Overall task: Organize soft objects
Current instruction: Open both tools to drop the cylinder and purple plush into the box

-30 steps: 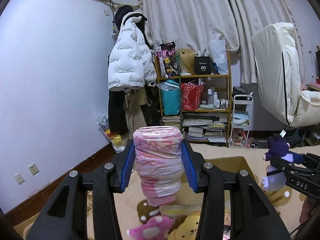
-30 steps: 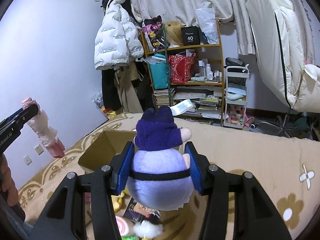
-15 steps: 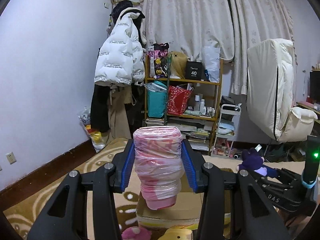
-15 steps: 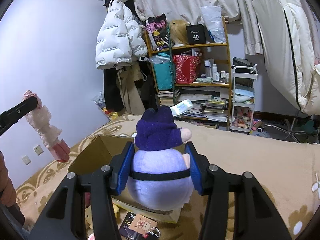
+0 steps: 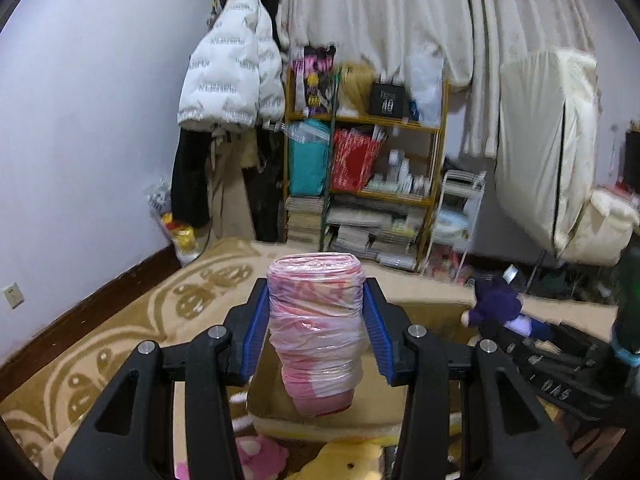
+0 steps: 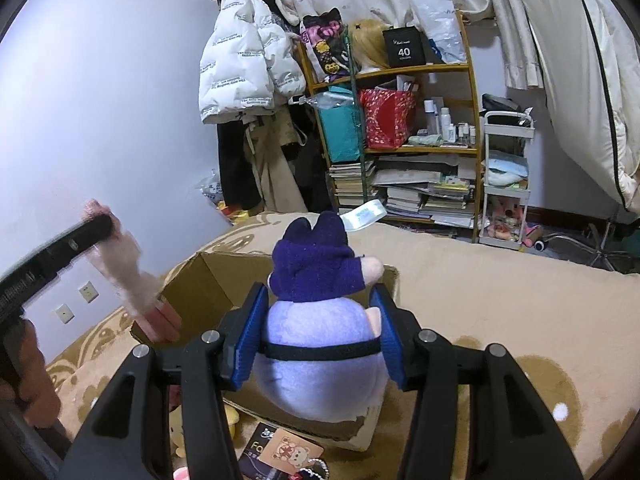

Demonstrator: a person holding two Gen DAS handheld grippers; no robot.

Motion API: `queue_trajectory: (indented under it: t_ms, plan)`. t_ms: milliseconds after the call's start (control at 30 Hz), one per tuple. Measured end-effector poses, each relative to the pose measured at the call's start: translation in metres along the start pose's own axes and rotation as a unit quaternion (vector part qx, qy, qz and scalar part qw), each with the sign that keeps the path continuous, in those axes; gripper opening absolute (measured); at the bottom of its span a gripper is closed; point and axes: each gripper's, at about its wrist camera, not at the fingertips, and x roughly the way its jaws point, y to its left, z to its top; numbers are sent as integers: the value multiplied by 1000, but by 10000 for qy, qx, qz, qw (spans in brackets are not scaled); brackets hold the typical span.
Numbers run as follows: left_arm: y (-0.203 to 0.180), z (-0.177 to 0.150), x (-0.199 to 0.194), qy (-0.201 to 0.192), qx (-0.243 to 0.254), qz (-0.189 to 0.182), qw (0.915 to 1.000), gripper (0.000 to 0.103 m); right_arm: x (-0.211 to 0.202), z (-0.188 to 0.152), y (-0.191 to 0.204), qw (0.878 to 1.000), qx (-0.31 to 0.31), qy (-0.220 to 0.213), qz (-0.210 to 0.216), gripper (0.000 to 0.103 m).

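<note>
At frame centre, the left gripper [image 5: 316, 332] clamps a plastic-wrapped pink roll [image 5: 316, 320] and the right gripper [image 6: 316, 344] squeezes a purple plush [image 6: 320, 332], both above an open cardboard box [image 6: 208, 284], its contents hidden, with crammed shelves [image 6: 400, 148] beyond.

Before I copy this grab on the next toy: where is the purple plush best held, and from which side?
Grip the purple plush across its round lilac belly, as the right gripper does: fingers on the left and right flanks, coming from behind. The belly is the widest, squashiest part, and the black band there probably helps stop slipping. The hooded head is narrower.
</note>
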Motion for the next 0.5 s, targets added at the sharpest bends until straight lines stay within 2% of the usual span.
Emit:
queue_trajectory:
  t_ms: [100,233,300,333,367,500]
  plan:
    - [-9,-9,14,398,328,246,9984,45,5,-4,3,9999,-81,138,-59,58]
    - [-13,-20,28,900,441,325,9944,45,6,-7,1,9998,-8,208,-46,58]
    - [-14,-23,31,1066,426,296,9929,47,5,-7,-1,9996,102,258,33,62]
    - [-13,-25,33,1140,407,297,9922,49,4,-7,-2,9996,140,254,36,67]
    - [-13,-25,32,1133,407,329,9922,55,2,-7,-3,9996,168,224,20,71]
    - [-15,-21,23,1003,548,387,9927,69,-3,-8,-4,9994,232,251,6,77]
